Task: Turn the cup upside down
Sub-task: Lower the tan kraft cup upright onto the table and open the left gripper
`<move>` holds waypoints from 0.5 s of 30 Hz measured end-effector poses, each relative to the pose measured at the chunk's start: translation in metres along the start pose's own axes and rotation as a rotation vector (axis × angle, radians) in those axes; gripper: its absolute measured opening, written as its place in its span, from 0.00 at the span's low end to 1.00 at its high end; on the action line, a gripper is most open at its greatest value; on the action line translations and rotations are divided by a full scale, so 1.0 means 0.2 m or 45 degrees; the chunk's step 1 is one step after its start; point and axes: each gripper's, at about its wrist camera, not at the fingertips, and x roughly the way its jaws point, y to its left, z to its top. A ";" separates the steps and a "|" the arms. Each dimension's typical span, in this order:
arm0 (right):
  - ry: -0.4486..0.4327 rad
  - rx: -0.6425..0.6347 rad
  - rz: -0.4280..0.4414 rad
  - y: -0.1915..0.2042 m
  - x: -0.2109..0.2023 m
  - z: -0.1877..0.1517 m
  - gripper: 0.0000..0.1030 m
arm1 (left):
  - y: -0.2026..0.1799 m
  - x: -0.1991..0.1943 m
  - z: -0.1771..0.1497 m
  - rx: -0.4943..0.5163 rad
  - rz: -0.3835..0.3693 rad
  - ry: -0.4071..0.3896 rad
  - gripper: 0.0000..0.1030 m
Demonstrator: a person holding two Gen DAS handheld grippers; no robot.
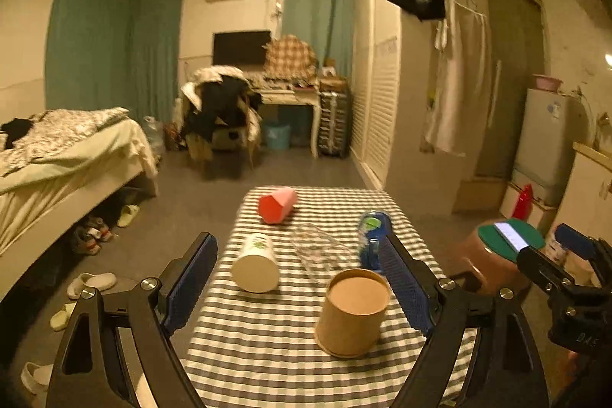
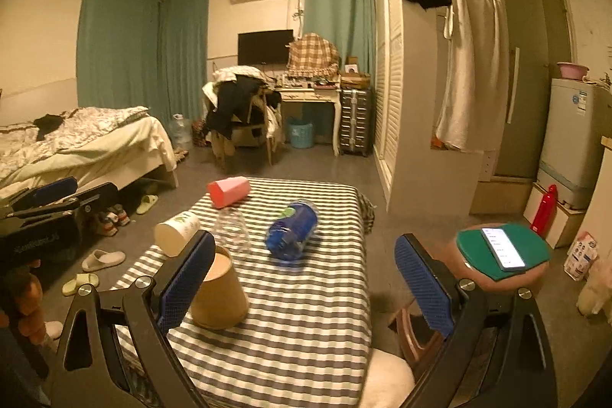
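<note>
A brown paper cup (image 1: 354,316) stands upside down on the checked table (image 1: 267,350), base up; it also shows in the right wrist view (image 2: 222,297). A white cup (image 1: 255,268), a clear glass (image 1: 321,251), a pink cup (image 1: 277,204) and a blue cup (image 1: 373,236) lie on their sides. My left gripper (image 1: 298,278) is open and empty above the table, the brown cup near its right finger. My right gripper (image 2: 302,278) is open and empty over the table's right part, the brown cup behind its left finger (image 2: 187,278).
A brown stool (image 2: 501,262) with a green mat and a phone stands right of the table. A bed (image 1: 65,155) is at the left, slippers (image 1: 91,280) on the floor. A wardrobe (image 1: 382,71), a fridge (image 2: 573,136) and a cluttered desk stand behind.
</note>
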 end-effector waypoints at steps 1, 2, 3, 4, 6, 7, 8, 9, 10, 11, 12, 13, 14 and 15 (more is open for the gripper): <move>-0.006 0.001 0.007 0.01 0.00 -0.01 0.93 | 0.01 -0.01 -0.02 -0.005 0.008 -0.013 0.96; -0.009 0.001 0.012 0.02 0.00 -0.02 0.93 | 0.02 -0.02 -0.04 -0.015 0.013 -0.031 1.00; -0.009 0.000 0.017 0.03 0.01 -0.03 0.93 | 0.03 -0.03 -0.06 -0.025 0.019 -0.049 1.00; -0.007 -0.002 0.021 0.04 0.02 -0.05 0.93 | 0.04 -0.04 -0.07 -0.028 0.024 -0.056 1.00; 0.010 -0.004 0.024 0.05 0.05 -0.08 0.93 | 0.06 -0.04 -0.10 -0.029 0.036 -0.046 1.00; 0.024 -0.005 0.027 0.06 0.06 -0.10 0.94 | 0.06 -0.03 -0.12 -0.033 0.042 -0.031 1.00; 0.039 -0.005 0.030 0.07 0.08 -0.11 0.94 | 0.07 -0.02 -0.13 -0.041 0.045 -0.020 1.00; 0.045 -0.003 0.032 0.07 0.09 -0.12 0.94 | 0.08 -0.02 -0.14 -0.049 0.046 -0.014 1.00; 0.051 -0.002 0.034 0.07 0.10 -0.13 0.98 | 0.09 -0.02 -0.15 -0.064 0.048 -0.004 1.00; 0.053 -0.001 0.032 0.07 0.11 -0.14 1.00 | 0.10 -0.02 -0.17 -0.070 0.050 0.003 1.00; 0.049 0.000 0.030 0.07 0.11 -0.15 1.00 | 0.10 -0.01 -0.18 -0.074 0.051 0.013 1.00; 0.049 -0.002 0.029 0.07 0.12 -0.15 1.00 | 0.10 -0.01 -0.19 -0.073 0.056 0.020 1.00; 0.054 -0.005 0.028 0.07 0.14 -0.16 1.00 | 0.11 0.00 -0.20 -0.070 0.068 0.026 1.00; 0.059 -0.006 0.026 0.08 0.15 -0.17 1.00 | 0.11 0.00 -0.21 -0.066 0.076 0.028 1.00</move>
